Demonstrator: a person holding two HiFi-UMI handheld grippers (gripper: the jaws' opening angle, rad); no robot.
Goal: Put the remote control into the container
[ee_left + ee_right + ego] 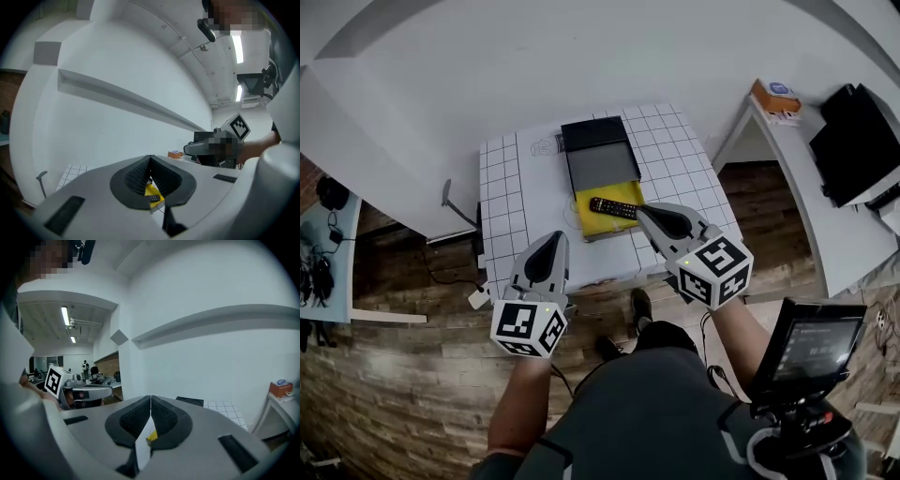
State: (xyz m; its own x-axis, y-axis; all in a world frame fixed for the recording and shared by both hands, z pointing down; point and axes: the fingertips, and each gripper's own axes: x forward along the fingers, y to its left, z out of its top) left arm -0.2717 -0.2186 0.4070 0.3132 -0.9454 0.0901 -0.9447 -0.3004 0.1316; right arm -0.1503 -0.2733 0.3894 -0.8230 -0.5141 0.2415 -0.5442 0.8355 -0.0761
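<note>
The black remote control (pixel 614 208) lies across a yellow pad (pixel 612 217) at the near end of the container (pixel 602 169), a grey tray with a black lid part (pixel 595 134) at its far end, on the white gridded table (pixel 506 187). My right gripper (pixel 643 212) hovers just right of the remote, its jaws shut with nothing between them. My left gripper (pixel 555 238) hangs at the table's front edge, left of the remote, also shut and empty. In the left gripper view the remote (pixel 153 198) and yellow pad (pixel 151 190) peek below the closed pads (pixel 140 176). The right gripper view shows only a bit of the yellow pad (pixel 152 437).
A side desk at the right carries an orange box (pixel 776 97) and a black monitor (pixel 858 141). A screen on a stand (pixel 811 349) sits at the lower right. A white power strip (pixel 478 298) lies on the wooden floor by the table's left leg. A white wall stands behind the table.
</note>
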